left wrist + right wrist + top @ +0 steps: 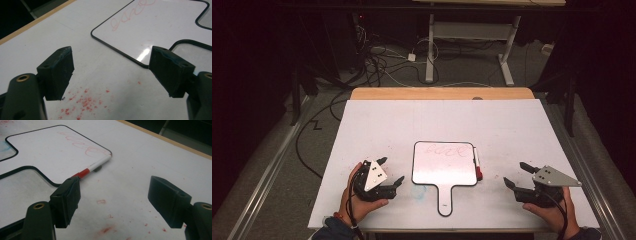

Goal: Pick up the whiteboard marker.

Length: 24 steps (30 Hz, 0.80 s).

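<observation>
In the high view, a white-topped desk (377,120) with a wooden far edge is seen from above. A paddle-shaped whiteboard (443,165) with a black rim is laid flat near the middle of the desk's near half, its short handle turned toward the person. Faint red scribble (446,149) is seen near its far edge. A marker (477,163) with a red cap is laid along the board's right edge, touching it. The left gripper (390,171) is held in the left hand (357,200) to the left of the board, near it but apart, with its jaws spread wide and nothing between them. The right gripper (516,174) is held in the right hand (552,210) well to the right of the marker, its jaws likewise spread and empty. Cables and the legs of another table are seen on the floor beyond.

In the left gripper view, the two black jaws are seen wide apart over the desk surface, where red specks (83,102) are scattered. The whiteboard's corner and handle notch lie just beyond the right jaw.

In the right gripper view, the jaws are held wide apart and nothing is gripped. The marker's capped end is seen just beyond the tip of the left-hand jaw; whether it is touched cannot be told. Red smudges (106,229) are marked on the desk between the jaws.
</observation>
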Motion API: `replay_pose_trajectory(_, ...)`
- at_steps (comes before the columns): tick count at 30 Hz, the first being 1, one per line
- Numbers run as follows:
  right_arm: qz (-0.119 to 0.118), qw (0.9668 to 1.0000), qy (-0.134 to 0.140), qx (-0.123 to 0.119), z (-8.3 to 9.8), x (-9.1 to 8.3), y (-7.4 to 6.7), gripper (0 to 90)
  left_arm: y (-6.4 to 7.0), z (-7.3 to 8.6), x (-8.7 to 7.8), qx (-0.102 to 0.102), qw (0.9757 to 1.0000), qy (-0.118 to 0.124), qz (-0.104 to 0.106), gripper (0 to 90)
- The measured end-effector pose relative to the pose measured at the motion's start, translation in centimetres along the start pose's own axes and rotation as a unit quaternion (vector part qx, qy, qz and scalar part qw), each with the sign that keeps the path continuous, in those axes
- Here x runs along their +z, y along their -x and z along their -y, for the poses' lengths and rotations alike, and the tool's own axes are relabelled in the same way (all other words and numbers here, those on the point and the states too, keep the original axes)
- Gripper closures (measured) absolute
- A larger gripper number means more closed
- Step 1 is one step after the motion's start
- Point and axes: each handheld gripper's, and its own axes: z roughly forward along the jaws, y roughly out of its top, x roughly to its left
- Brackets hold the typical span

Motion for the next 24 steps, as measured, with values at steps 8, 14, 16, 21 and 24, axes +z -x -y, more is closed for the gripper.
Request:
replay_pose_trajectory(8,-0.02,0.9994,-0.004,0.028,-1.4,0.9,0.6,28.0,0.1,0.1,0.3,0.003,0.9999,-0.013,0.003,19.5)
replay_pose_trajectory(14,-0.053,0.996,-0.039,0.061,-3.2,3.0,1.2,29.2,0.1,0.1,0.8,0.003,0.9997,-0.025,0.005,19.5)
replay_pose_trajectory(16,-0.067,0.9935,-0.048,0.078,-3.5,3.5,1.4,31.8,0.2,0.1,0.8,0.006,0.9996,-0.027,0.003,19.5)
replay_pose_trajectory(21,-0.076,0.9849,-0.091,0.127,-4.6,6.1,2.4,33.8,0.4,0.1,0.9,0.016,0.9994,-0.031,0.004,19.5)
replay_pose_trajectory(24,-0.097,0.9787,-0.117,0.138,-5.3,8.2,2.5,38.5,0.4,0.2,1.0,0.015,0.9992,-0.037,0.005,19.5)
